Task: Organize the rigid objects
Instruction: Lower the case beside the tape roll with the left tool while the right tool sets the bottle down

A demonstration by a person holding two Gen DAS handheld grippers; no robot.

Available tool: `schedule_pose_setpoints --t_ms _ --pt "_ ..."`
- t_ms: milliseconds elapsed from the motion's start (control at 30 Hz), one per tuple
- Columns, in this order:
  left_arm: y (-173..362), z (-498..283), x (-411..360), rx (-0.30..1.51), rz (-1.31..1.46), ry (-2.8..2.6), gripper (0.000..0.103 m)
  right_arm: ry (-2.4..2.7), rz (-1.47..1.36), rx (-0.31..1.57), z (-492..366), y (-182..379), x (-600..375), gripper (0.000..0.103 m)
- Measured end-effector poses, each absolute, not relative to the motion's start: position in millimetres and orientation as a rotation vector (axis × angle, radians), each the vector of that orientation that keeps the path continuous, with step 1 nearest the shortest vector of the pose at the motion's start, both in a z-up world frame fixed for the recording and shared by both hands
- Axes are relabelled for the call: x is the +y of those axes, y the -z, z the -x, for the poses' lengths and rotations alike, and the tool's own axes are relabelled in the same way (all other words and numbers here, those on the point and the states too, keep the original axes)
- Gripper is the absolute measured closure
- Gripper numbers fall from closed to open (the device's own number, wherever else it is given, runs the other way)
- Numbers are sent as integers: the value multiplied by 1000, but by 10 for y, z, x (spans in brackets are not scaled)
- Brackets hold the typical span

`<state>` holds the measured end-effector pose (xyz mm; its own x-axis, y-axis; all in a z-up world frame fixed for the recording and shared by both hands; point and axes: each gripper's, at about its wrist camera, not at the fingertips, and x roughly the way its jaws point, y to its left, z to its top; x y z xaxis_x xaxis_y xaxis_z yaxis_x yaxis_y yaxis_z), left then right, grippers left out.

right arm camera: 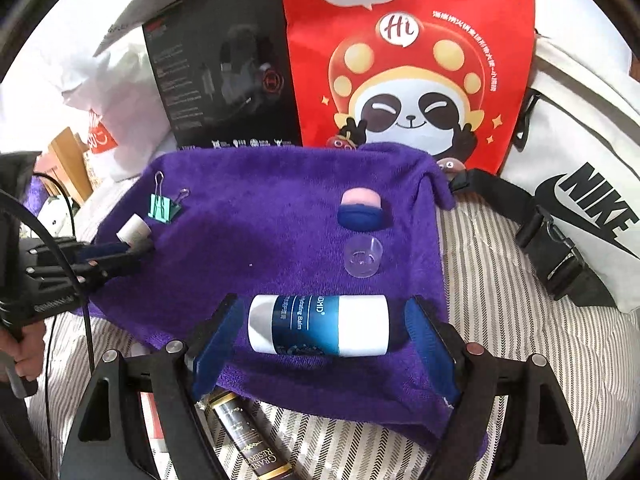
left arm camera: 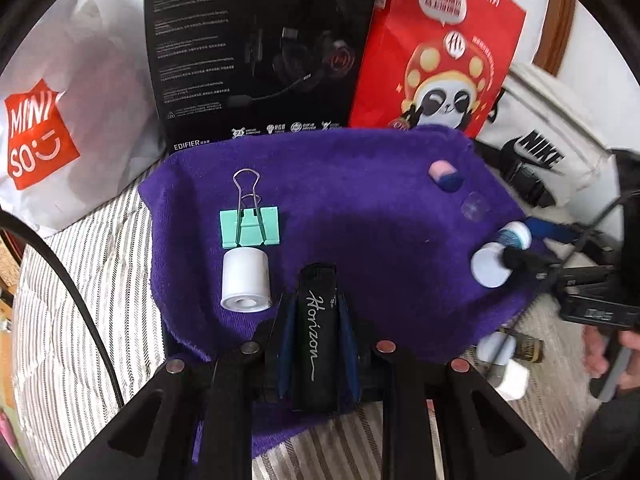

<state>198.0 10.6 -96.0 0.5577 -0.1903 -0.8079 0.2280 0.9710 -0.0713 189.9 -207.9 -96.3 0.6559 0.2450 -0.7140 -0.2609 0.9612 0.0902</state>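
1. Left gripper (left arm camera: 316,304) is squeezed tight on a black tube (left arm camera: 314,336) (it says "Horizon"), held over the near edge of the purple towel (left arm camera: 360,208).
2. Right gripper (right arm camera: 324,336) is wide open, with a blue and white balm bottle (right arm camera: 318,330) lying sideways between its fingers, not touching them.
3. Far left on the towel sit a green clip (left arm camera: 249,226) and, just beside it, a white roll (left arm camera: 246,280).
4. Far right, a pink and blue cap (right arm camera: 362,208) sits beside a clear cup (right arm camera: 363,258).
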Motion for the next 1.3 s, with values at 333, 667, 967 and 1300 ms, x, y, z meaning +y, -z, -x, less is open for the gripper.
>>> schedule_pose_setpoints --t_ms 333,667,967,1300 --pt "1073 -1999 180 975 -103 169 82 -291 -19 778 -1892 996 -2136 21" --pt "1154 -2026 146 987 -172 150 82 -300 -62 758 -1881 972 -2200 21" --pt "1148 -2025 120 1009 -186 134 75 -286 -106 758 -1911 972 -2345 21" --pt "952 -1697 186 1002 -117 138 74 -273 -100 750 -1897 949 -2422 21"
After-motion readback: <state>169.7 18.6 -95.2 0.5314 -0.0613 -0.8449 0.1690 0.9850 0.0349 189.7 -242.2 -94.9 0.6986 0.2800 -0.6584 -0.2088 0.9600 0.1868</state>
